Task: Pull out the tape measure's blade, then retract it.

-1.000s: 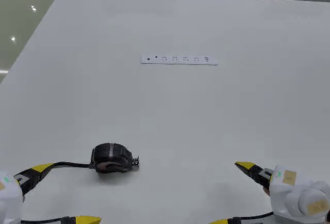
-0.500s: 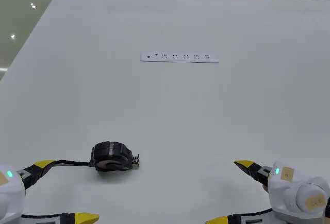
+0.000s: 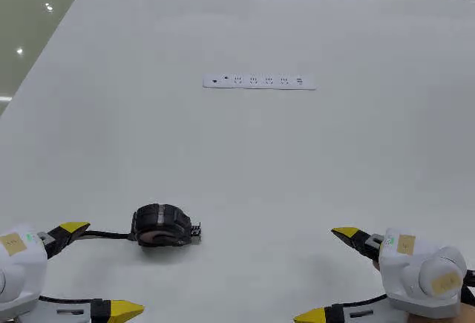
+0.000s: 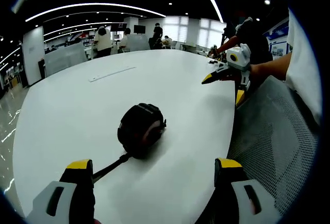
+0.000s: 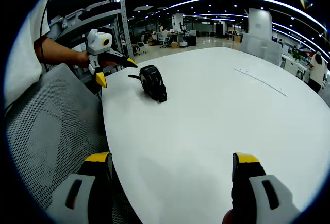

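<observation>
Starting with the head view: the tape measure [image 3: 158,226] lies on its side on the white surface [image 3: 237,160], near the front edge. No blade is drawn out, and the end hook [image 3: 194,230] faces the right tongs [image 3: 325,274]. The left tongs [image 3: 100,269] are just beside it on the strap [image 3: 104,235] side; the right tongs are well apart. Both are spread wide and hold nothing. A power strip [image 3: 259,82] lies far behind, not involved.

Left gripper view: the case sits ahead of the spread jaws, not touching them. The strap runs back toward one jaw. Risk: closing here may catch the strap rather than the case.

Right gripper view: the hook is small and distant, and the case is unclamped. Risk: pulling the hook before the case is held would likely drag the whole thing over the smooth surface. A weak pinch could also slip and let the blade snap back.
</observation>
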`<state>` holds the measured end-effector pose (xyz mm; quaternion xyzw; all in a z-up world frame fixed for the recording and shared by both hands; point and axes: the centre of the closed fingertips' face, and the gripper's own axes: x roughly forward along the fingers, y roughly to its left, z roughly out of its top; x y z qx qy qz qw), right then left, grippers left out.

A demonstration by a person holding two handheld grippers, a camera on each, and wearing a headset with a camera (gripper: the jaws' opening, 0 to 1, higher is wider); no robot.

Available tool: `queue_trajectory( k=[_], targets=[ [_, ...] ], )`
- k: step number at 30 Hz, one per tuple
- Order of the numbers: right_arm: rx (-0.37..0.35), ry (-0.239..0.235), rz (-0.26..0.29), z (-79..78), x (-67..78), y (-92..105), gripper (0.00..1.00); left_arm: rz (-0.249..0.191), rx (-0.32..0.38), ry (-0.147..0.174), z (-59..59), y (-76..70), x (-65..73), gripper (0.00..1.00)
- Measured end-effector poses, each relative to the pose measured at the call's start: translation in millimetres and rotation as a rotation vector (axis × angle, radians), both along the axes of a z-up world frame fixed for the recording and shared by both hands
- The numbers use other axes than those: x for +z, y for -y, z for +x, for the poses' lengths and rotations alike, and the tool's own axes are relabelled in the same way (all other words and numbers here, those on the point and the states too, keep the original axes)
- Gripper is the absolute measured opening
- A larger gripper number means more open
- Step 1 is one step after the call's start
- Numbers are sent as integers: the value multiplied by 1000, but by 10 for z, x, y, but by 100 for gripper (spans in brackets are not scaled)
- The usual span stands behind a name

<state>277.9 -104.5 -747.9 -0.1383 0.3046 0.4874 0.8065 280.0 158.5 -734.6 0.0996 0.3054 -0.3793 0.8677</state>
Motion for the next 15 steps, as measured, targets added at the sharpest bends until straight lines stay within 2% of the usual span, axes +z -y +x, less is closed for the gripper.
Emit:
queue_trajectory(
  k=[9, 15],
  targets=[
    [27, 0, -5, 36, 7, -49, 91, 36, -52, -7, 70, 10, -40, 92],
    [60, -5, -13, 31, 8, -76, 87, 60, -86, -16, 135, 11, -70, 90]
  ],
)
